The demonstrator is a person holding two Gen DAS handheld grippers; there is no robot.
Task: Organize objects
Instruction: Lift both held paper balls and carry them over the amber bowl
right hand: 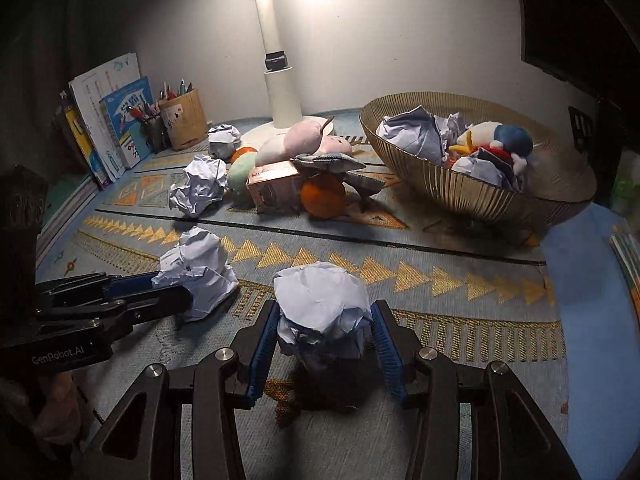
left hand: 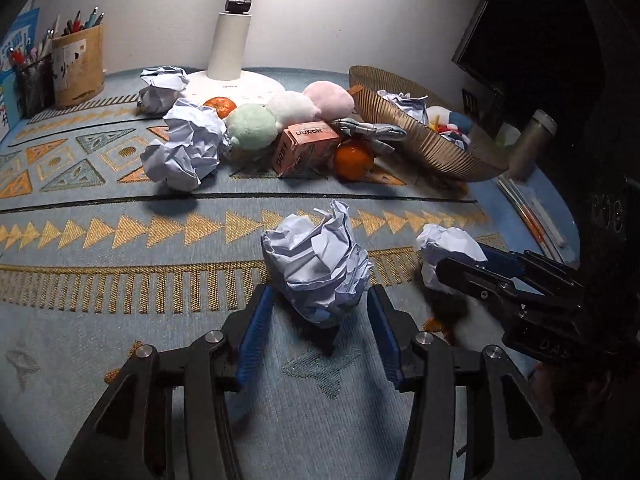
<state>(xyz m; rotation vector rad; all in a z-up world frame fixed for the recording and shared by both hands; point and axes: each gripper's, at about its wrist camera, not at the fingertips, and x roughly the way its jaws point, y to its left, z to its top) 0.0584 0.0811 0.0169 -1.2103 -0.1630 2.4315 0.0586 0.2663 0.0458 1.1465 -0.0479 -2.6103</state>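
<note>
The job is partly done. The big gold bowl [right hand: 480,196] sits far ahead of the right claw [right hand: 326,344] and off to its right. It already has some paper balls and a soft toy inside.

The right claw is squeezing a paper ball [right hand: 322,312] — both blue pads press on its sides, so it has that one. The ball sits just above the mat [right hand: 460,292].

The left claw [left hand: 316,320] has another paper ball [left hand: 318,268] between its blue pads. There looks to be a small gap on each side, so I think it is loose and not gripping. That ball sits just past its tips.

A lot is left. Ahead of both claws, two more paper balls [left hand: 184,148] [left hand: 162,88] lie on the mat. Next to them is a pile — two oranges [left hand: 354,160] [left hand: 220,106], a pink box [left hand: 306,148], three soft round toys [left hand: 276,114] and a gray cloth thing [left hand: 370,132]. None of these are in the bowl yet.

I think the two balls at the claws go to the bowl next.
</note>
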